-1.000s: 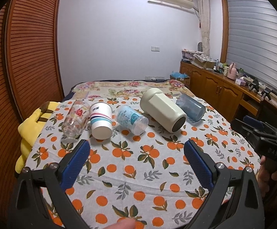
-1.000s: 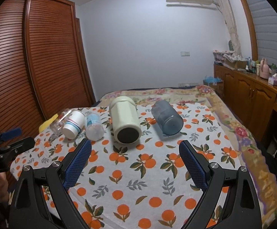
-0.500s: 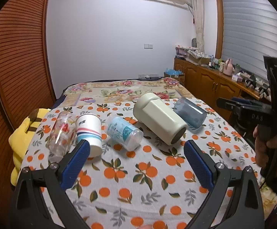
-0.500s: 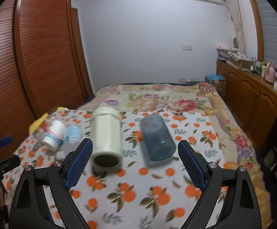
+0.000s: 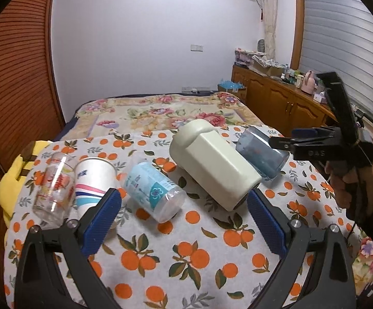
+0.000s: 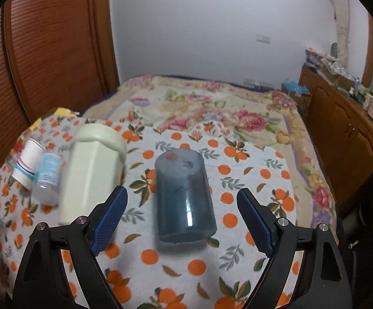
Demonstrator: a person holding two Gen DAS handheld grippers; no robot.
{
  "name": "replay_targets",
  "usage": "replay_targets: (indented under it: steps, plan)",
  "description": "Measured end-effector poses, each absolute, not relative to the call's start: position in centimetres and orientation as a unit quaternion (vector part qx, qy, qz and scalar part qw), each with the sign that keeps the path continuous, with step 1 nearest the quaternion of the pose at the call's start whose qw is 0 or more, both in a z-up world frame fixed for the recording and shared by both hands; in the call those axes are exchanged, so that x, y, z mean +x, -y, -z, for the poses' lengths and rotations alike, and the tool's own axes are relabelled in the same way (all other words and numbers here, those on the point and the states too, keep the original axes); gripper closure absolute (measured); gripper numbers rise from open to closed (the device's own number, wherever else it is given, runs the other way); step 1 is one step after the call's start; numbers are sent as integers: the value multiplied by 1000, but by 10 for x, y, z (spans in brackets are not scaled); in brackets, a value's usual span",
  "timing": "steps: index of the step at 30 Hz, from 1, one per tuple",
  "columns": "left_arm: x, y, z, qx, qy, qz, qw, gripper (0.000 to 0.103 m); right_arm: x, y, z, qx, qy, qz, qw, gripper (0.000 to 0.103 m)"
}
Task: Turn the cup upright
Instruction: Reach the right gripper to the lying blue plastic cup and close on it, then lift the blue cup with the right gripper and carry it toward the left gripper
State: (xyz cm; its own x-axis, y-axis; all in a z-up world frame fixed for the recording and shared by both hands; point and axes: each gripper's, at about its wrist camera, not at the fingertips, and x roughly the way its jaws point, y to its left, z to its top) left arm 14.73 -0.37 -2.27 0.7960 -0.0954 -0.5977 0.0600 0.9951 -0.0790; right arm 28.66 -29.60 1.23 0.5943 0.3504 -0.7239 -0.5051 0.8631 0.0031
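Note:
Several cups lie on their sides in a row on the orange-print cloth (image 5: pixel 186 252). From the left: a clear glass with red print (image 5: pixel 53 185), a white paper cup with stripes (image 5: pixel 93 182), a clear cup with a light-blue label (image 5: pixel 151 190), a big cream tumbler (image 5: pixel 212 167) and a dark-blue translucent cup (image 5: pixel 262 154). My right gripper (image 6: pixel 182 212) is open, its fingers on either side of the blue cup (image 6: pixel 183 195), mouth toward me. My left gripper (image 5: pixel 185 213) is open and empty, near the blue-label cup. The right gripper also shows in the left wrist view (image 5: pixel 289 139), beside the blue cup.
The cloth covers the near part of a bed with a floral blanket (image 5: pixel 160 113) behind. A yellow cloth (image 5: pixel 8 180) lies at the left edge. A wooden slatted wardrobe (image 5: pixel 14 77) stands left, a wooden cabinet (image 5: pixel 284 103) with clutter right.
My right gripper has moved forward and down to the blue cup, which now lies between its fingers. My left gripper has moved forward toward the blue-label cup. No cup has moved.

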Motion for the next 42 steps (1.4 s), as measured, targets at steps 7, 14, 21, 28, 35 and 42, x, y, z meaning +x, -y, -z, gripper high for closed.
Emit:
replay_targets:
  steps: [7, 14, 21, 28, 35, 42]
  plan:
    - [156, 10, 27, -7, -305, 45, 951, 6, 318, 283, 6, -120, -430, -255, 858, 17]
    - [163, 4, 32, -20, -310, 55, 949, 9, 336, 275, 18, -122, -468, -262, 835, 17]
    - [162, -2, 39, -45, -326, 76, 941, 12, 346, 266, 30, -142, -497, -259, 816, 27]
    - [153, -1, 40, -40, -326, 73, 942, 12, 345, 263, 33, -150, -502, -259, 811, 36]
    - [135, -5, 36, -49, -318, 69, 944, 12, 314, 280, 12, -133, -492, -273, 816, 36]
    - [109, -1, 32, -50, -310, 77, 946, 12, 259, 296, -1, -116, -484, -293, 817, 36]
